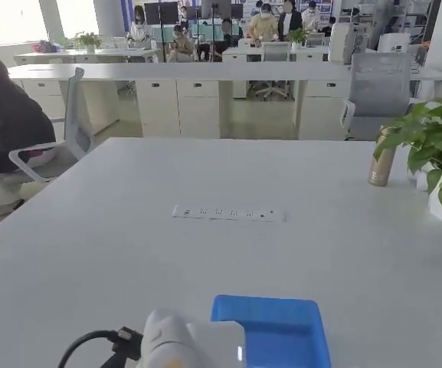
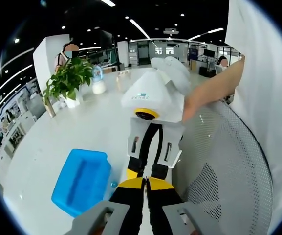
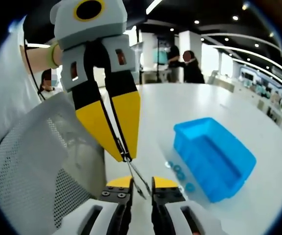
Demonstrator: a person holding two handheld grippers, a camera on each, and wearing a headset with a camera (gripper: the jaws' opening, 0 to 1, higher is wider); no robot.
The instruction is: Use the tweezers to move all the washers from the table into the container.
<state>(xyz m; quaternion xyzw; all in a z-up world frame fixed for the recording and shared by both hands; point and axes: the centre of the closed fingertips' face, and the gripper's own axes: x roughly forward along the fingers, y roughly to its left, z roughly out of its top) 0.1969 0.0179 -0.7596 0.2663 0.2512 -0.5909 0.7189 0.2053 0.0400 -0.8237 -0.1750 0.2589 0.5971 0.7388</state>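
Thin, stiff, slippery tweezers, lower centre, judged best taken mid-shank, are clamped by the left gripper; closure of the right gripper cannot be told.

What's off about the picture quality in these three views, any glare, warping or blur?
Head view: windows blown out white, table evenly lit, barely shadowed. Left gripper view: fisheye curves the mesh chair and the ceiling lights. Right gripper view: the close left tool looms oversized; tweezers and blue washers look soft.
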